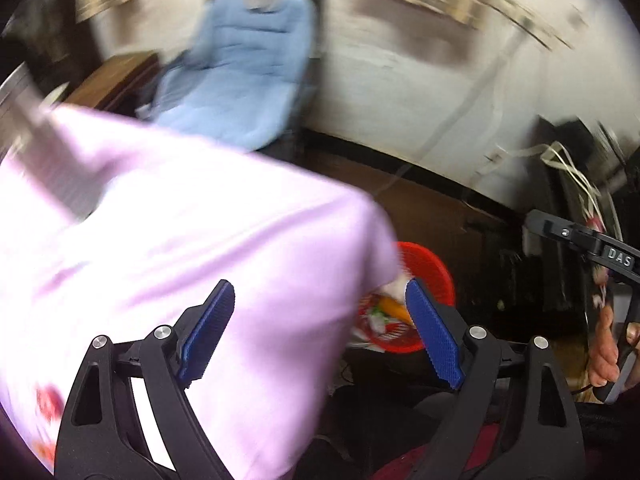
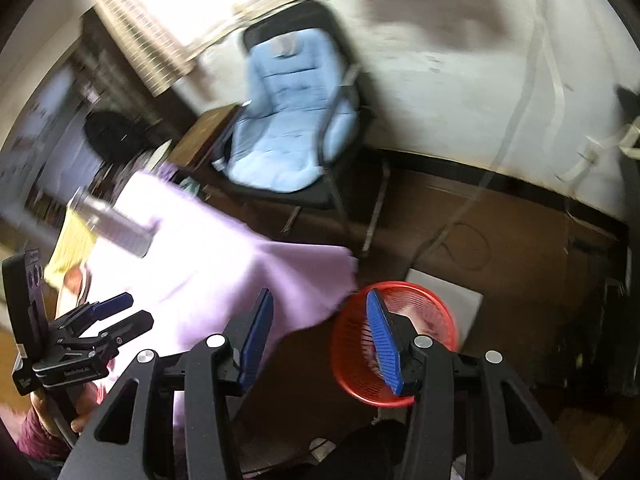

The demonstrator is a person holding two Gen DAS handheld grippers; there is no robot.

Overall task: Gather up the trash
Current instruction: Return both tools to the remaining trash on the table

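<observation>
From your left wrist view, your left hand-held gripper (image 1: 320, 320) stands wide open with nothing between its 2 blue pads. It hangs over the corner of the bench (image 1: 180, 220), which is draped in a pale lilac cloth. Just past that corner, lower down, sits the red basket (image 1: 434, 270) with trash (image 1: 384, 314) in it: white scraps and something orange. Your right hand (image 1: 608, 354) shows at the right edge.

From your right wrist view, your right hand-held gripper (image 2: 320, 332) is partly open and holds nothing. The basket (image 2: 440, 312) lies on the floor behind its right finger, beside the bench (image 2: 224, 256). A blue-cushioned chair (image 2: 288, 120) stands by the wall
</observation>
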